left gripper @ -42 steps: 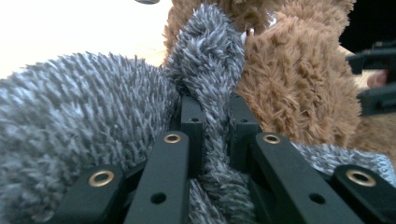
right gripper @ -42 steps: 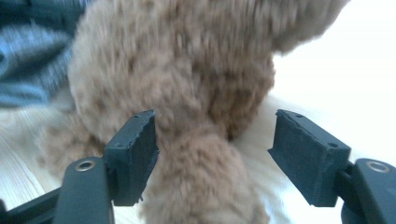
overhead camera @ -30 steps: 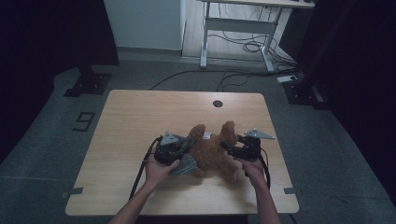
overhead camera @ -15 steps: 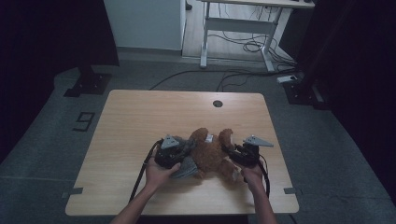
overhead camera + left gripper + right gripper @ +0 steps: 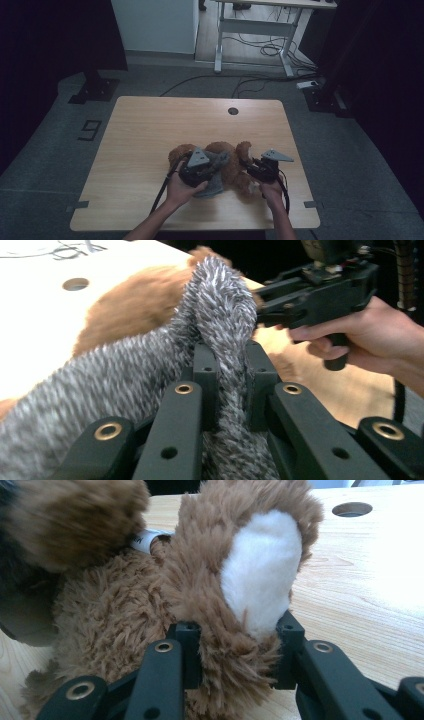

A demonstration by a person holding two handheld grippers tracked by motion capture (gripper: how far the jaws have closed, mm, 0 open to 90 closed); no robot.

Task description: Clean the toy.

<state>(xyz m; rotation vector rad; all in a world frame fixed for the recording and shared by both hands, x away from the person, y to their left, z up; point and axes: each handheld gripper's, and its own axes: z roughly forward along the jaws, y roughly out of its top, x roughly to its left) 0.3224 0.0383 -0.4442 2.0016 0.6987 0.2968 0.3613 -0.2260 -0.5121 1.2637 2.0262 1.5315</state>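
A brown plush bear (image 5: pixel 234 169) lies on the wooden table (image 5: pixel 150 125) near its front edge, with a grey knitted garment (image 5: pixel 216 184) on it. My left gripper (image 5: pixel 219 164) is shut on a fold of that grey knit (image 5: pixel 220 300), which runs up between its pads (image 5: pixel 205 375). My right gripper (image 5: pixel 245 163) has just been closing. Its jaws now pinch the bear's paw, whose white sole (image 5: pixel 262 575) stands up from my right gripper (image 5: pixel 237 635). The left gripper view also has the right gripper (image 5: pixel 262 307) beyond the knit, held in a hand.
A round cable hole (image 5: pixel 233 111) sits at the table's far middle. Beyond the table stands a white desk frame (image 5: pixel 255 30) with cables on the floor. A black stand base (image 5: pixel 92 90) lies at the far left.
My right gripper's jaws went from wide open to closed on the bear's paw. My left gripper shifted right and slightly up with the grey knit, and the bear shifted with it.
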